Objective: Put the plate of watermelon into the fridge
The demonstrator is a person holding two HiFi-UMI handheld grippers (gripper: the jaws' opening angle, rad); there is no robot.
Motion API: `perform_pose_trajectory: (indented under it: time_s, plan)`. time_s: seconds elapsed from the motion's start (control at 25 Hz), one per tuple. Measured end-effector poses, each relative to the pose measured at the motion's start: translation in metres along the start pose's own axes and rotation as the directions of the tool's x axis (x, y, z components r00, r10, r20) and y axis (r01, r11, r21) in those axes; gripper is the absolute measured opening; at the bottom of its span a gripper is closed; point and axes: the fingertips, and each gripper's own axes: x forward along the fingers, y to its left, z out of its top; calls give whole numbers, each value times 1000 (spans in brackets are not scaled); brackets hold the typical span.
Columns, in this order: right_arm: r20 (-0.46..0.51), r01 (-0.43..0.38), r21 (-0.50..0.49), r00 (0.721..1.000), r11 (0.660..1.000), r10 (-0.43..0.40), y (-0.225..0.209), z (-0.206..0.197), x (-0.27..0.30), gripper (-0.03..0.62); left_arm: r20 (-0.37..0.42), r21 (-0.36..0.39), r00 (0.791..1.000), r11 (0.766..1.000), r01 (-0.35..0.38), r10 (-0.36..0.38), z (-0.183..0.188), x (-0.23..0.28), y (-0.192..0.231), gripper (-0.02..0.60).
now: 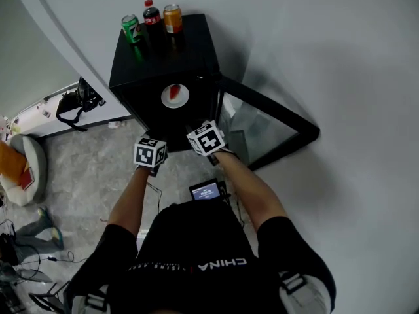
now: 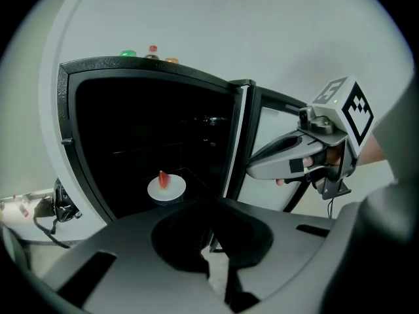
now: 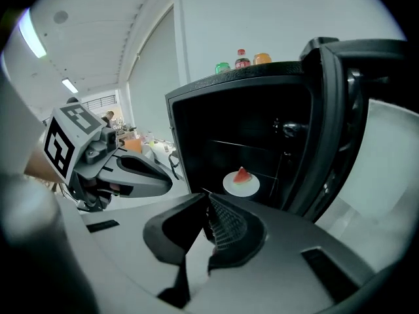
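One black fridge [image 1: 180, 51] stands open, its door [image 1: 262, 126] swung out toward 4 o'clock in the head view. Before the opening hang the left gripper [image 2: 209, 250] and the right gripper [image 3: 208, 234]; both have jaws closed together and hold nothing. Three drinks [image 1: 152, 19] stand on the fridge top, at the 12 o'clock edge. The plate [image 1: 175, 97] sits on the shelf inside, with the watermelon slice [image 1: 173, 91] on it.

I see a matt, faintly grained casing on the boxy black fridge [image 1: 163, 57], and glossy glass in its open black-framed door [image 1: 256, 133]. The round white plate [image 1: 184, 101] looks smooth and glazed. The left gripper [image 2: 213, 250] and right gripper [image 3: 206, 224] have matt grey plastic shells. The right one has a ribbed black pad. The green drink can [image 1: 131, 27] gleams like metal.
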Motion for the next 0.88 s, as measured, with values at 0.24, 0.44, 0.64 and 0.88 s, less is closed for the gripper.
perform_pose_trajectory:
  time_s: [0.24,0.44,0.64,0.88]
  plan:
    - [-12,-64,68,998,996,65,-10,-31,-14,23,-43,-18,998,999,-40,39,-28,-9,-30,13]
    - [-34,-66,85,997,994,69,0,-52,-31,23,-55,-54,998,998,-44,41,-55,-27,-52,14]
    - [-33,-42,94,998,995,45,20,-69,-45,25,-42,-57,998,997,-45,43,-74,-48,-60,14]
    - [-20,38,92,999,995,-36,63,-80,-63,23,-26,-26,1000,1000,-17,16,-106,-91,-71,14]
